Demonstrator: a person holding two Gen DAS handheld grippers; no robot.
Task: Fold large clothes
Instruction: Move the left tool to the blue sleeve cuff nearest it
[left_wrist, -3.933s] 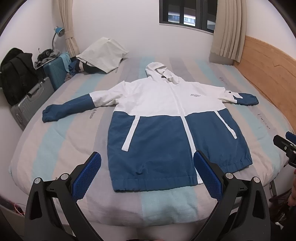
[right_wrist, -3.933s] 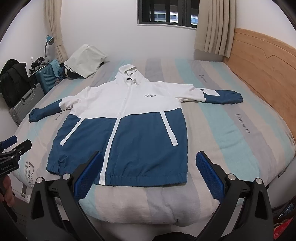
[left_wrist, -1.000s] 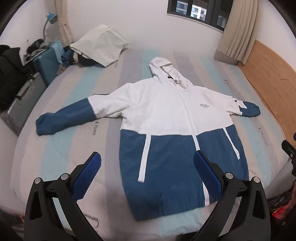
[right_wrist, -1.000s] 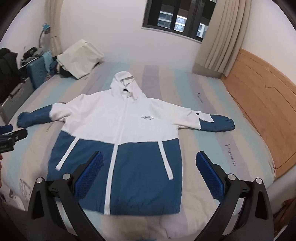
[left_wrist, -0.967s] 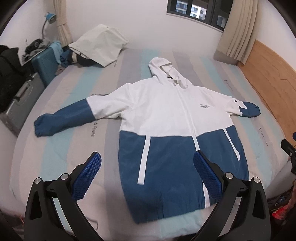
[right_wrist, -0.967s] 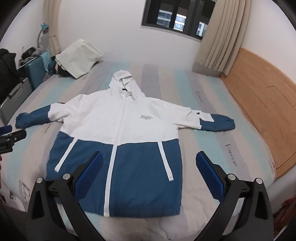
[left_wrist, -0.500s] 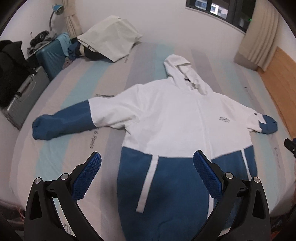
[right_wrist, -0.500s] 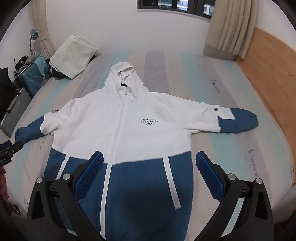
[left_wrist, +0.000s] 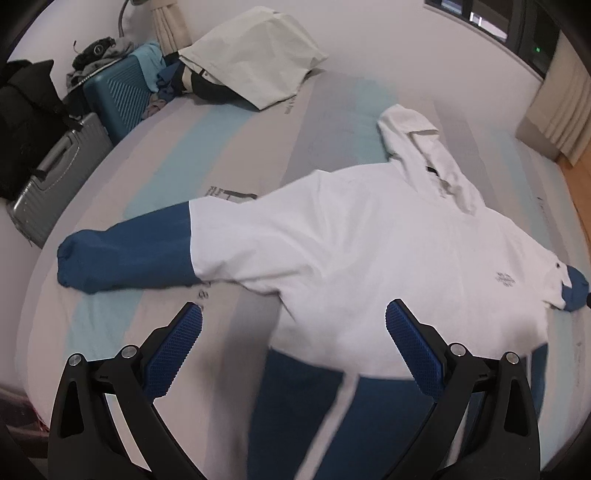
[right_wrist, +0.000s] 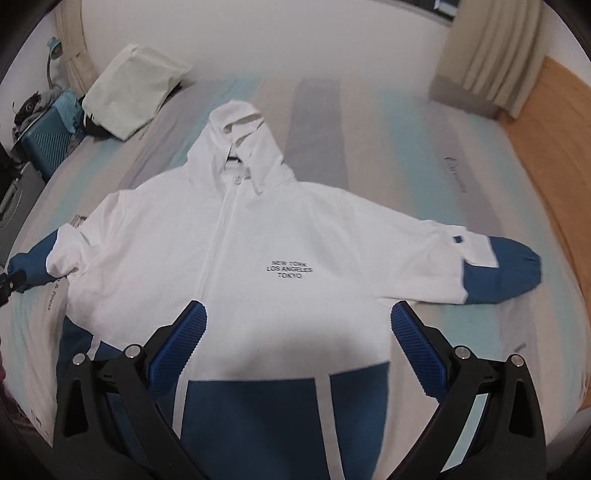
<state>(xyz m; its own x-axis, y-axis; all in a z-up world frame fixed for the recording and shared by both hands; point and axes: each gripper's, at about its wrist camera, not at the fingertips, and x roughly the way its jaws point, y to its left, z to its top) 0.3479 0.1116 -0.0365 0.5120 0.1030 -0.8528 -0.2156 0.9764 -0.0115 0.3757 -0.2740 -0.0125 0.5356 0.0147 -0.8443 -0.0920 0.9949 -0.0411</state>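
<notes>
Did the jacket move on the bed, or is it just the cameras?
Cannot tell any move: the jacket lies spread on the same bed stripes, hood pointing at the wall. Both cameras came closer above it.

Both grippers hang spread wide, gripping nothing

The left gripper (left_wrist: 293, 334) points toward 12 o'clock in its own wrist view, its black arms rising from 7 and 5 o'clock, the blue ribbed pads (left_wrist: 173, 352) set far apart with an empty gap between them. The right gripper (right_wrist: 297, 334) is posed alike in its own view, blue pads (right_wrist: 419, 350) parted and holding nothing, black arms entering from the lower corners. At 9 o'clock in the right wrist view a dark tip of the left gripper shows at the frame's edge; whether it touches anything cannot be told.
</notes>
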